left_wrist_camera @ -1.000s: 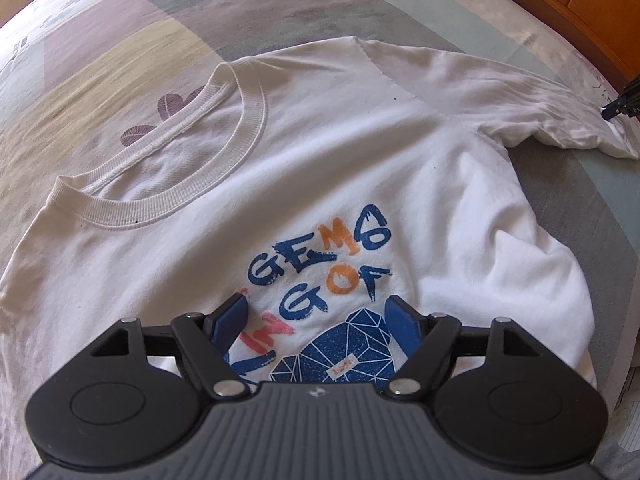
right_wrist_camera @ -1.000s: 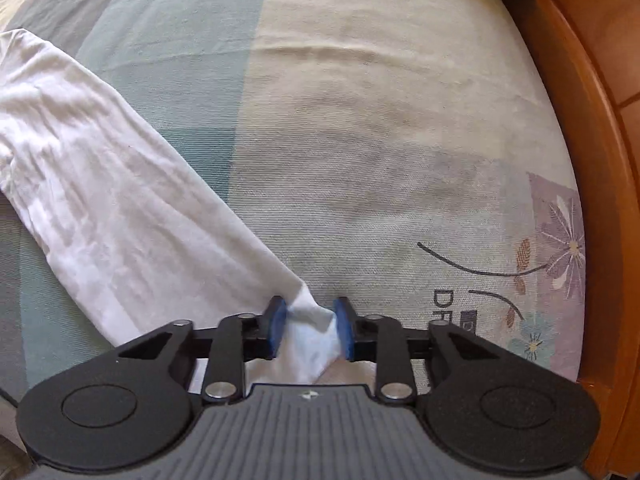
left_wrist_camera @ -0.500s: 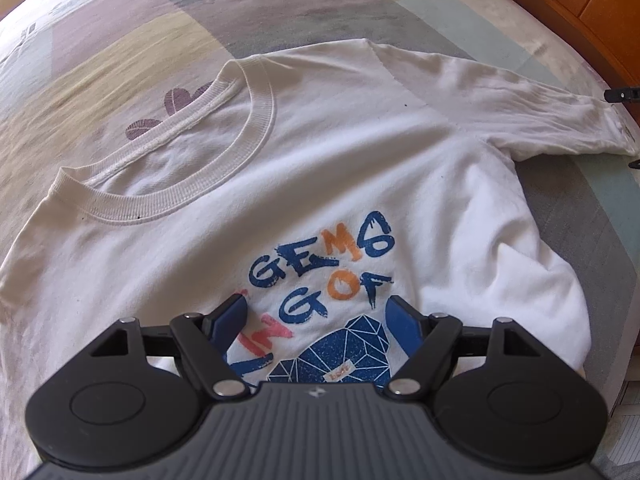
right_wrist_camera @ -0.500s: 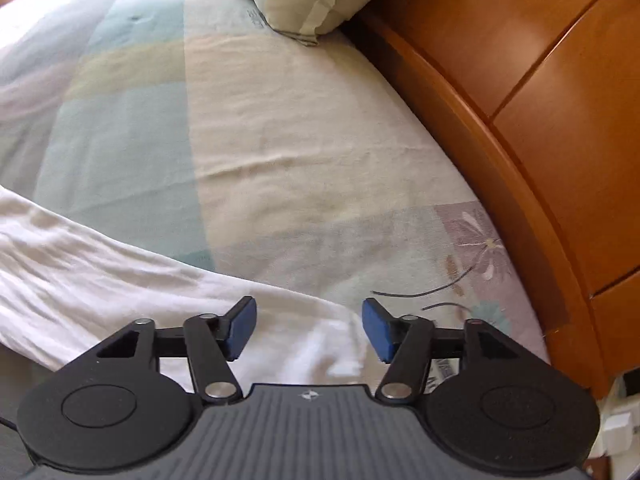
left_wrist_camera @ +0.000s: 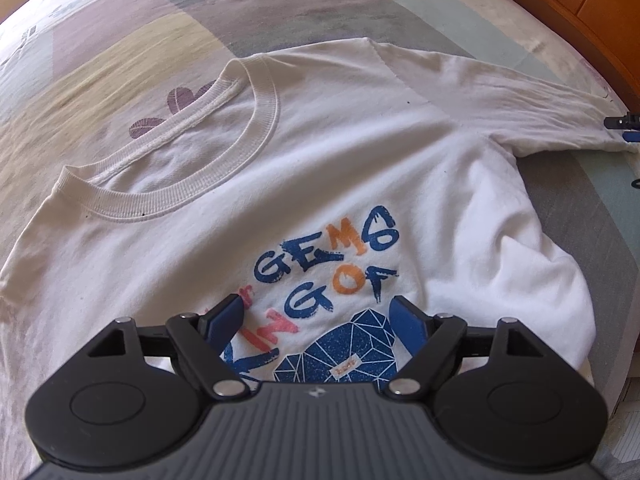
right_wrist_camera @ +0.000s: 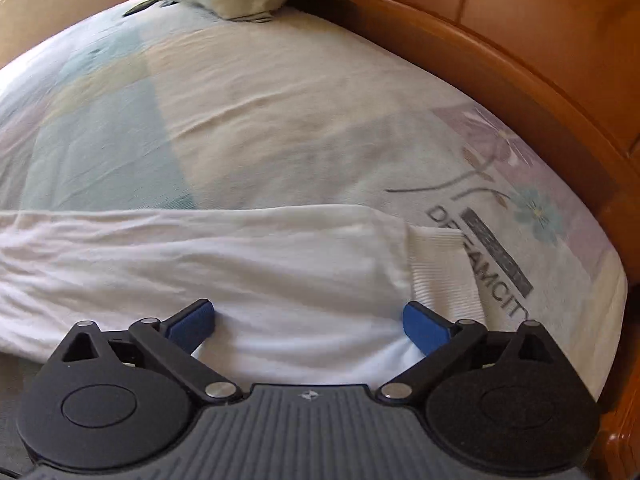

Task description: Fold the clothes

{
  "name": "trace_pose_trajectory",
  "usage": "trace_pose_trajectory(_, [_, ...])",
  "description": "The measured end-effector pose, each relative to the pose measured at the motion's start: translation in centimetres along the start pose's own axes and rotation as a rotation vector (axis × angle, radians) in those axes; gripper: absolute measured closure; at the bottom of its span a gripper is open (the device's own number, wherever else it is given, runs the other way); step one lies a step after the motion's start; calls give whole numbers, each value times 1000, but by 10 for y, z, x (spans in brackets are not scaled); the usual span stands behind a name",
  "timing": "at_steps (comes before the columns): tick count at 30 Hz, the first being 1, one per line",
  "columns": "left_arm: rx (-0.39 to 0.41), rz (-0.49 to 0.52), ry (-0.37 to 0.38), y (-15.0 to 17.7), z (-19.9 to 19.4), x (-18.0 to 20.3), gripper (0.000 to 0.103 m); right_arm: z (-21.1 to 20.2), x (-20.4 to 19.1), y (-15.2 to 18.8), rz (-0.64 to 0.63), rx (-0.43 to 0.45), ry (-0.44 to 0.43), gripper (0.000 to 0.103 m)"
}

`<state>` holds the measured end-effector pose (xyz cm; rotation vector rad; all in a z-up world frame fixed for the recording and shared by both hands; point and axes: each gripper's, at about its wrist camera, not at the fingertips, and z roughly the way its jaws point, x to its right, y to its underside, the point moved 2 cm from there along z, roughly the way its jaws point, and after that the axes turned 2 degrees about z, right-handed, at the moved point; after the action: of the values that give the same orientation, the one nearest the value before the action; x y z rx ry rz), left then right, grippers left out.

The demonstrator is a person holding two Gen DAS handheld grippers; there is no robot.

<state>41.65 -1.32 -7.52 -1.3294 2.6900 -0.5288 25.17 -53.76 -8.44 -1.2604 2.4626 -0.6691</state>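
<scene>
Right fingers [right_wrist_camera: 308, 322] just spread wide over limp white sleeve [right_wrist_camera: 200, 264], ribbed cuff [right_wrist_camera: 440, 268], left fingers [left_wrist_camera: 318, 326] apart above printed cotton shirt [left_wrist_camera: 320, 184].

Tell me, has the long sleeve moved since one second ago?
Yes. In the left wrist view the sleeve now lies straighter and flatter toward the wooden bed frame.

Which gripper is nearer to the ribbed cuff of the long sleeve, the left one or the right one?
The right gripper: it hangs open over the sleeve's end, and the ribbed cuff lies just past its right finger. The left gripper hangs open over the shirt's chest print, far from the cuff.
</scene>
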Motion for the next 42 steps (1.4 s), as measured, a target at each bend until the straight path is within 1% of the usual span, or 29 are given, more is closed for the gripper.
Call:
trace_pose_trajectory(3, [33,4,-17,-6,-9,-1,24,-11,-17,-13,3,-22,2,5])
trace_pose_trajectory(4, [52,1,-22,-10,-14,-1,24,-16,-30,-15,-2,-14,-30,4])
trace_pose_trajectory(6, [96,-7,-16,-23,-21,-3,24,-24,-68,-18,-26,9,-121,3])
trace_pose_trajectory(10, [166,-10,-6,-49,-22,-6,24,-20,-156,-15,-112,10,-268,1])
trace_pose_trajectory(11, [177,-13,-2,-54,-19,-5,24,-17,-177,-12,-130,6,-288,1])
trace_pose_trajectory(14, [217,-18,20,-67,-11,0,24,-4,-226,-1,-195,7,-267,1])
trace_pose_trajectory(16, [237,0,37,-75,-5,5,24,6,-249,7,-233,18,-227,1])
trace_pose_trajectory(17, [241,7,41,-78,-1,6,24,13,-253,7,-248,28,-200,1])
trace_pose_trajectory(18, [244,13,44,-82,3,7,24,19,-254,7,-262,43,-173,0])
trace_pose_trajectory(19, [245,16,44,-87,7,8,24,24,-253,4,-256,69,-166,0])
trace_pose_trajectory(21, [257,10,51,-97,12,7,24,35,-243,-11,-201,98,-150,0])
trace_pose_trajectory(24, [273,-12,87,-109,12,9,24,37,-227,-32,-126,71,-145,0])
trace_pose_trajectory(26, [277,2,123,-114,13,17,24,32,-216,-42,-75,42,-151,0])
trace_pose_trajectory(28, [278,40,164,-116,16,27,24,13,-204,-36,-70,45,-158,0])
trace_pose_trajectory(31, [283,88,215,-117,24,40,24,-8,-180,-12,-67,48,-114,0])
trace_pose_trajectory(34, [279,114,292,-123,39,54,24,1,-158,8,-61,37,-52,0])
trace_pose_trajectory(36, [269,123,338,-127,49,61,23,11,-148,12,-49,61,-27,0])
trace_pose_trajectory(38, [267,114,306,-137,63,62,23,20,-142,11,-41,83,-8,0])
trace_pose_trajectory(42, [283,88,273,-159,77,58,23,30,-139,-1,-25,96,12,0])
